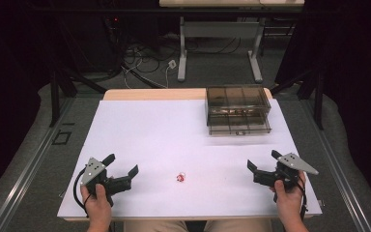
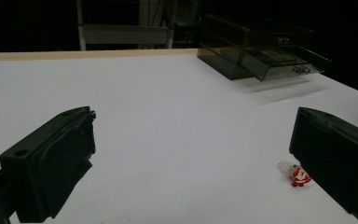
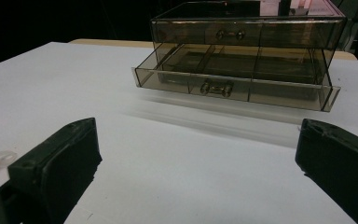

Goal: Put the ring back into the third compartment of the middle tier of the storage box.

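Observation:
A small red and white figurine (image 1: 180,177) lies on the white table top (image 1: 164,135) near the front, between my two grippers. In the left gripper view the figurine (image 2: 299,176) sits just beside the right-hand jaw. My left gripper (image 1: 121,165) is held at the front left, jaws wide open and empty. At the front right my right gripper (image 1: 264,160) is also open and empty, aimed toward a smoky clear two-drawer box (image 1: 237,109). The box's lower drawer (image 3: 233,77) is pulled out; its upper drawer is closed.
The drawer box stands at the back right of the table. Beyond the far wooden edge (image 1: 149,94) are a desk frame (image 1: 220,43) and floor cables. Wide bare table top lies between the grippers and the box.

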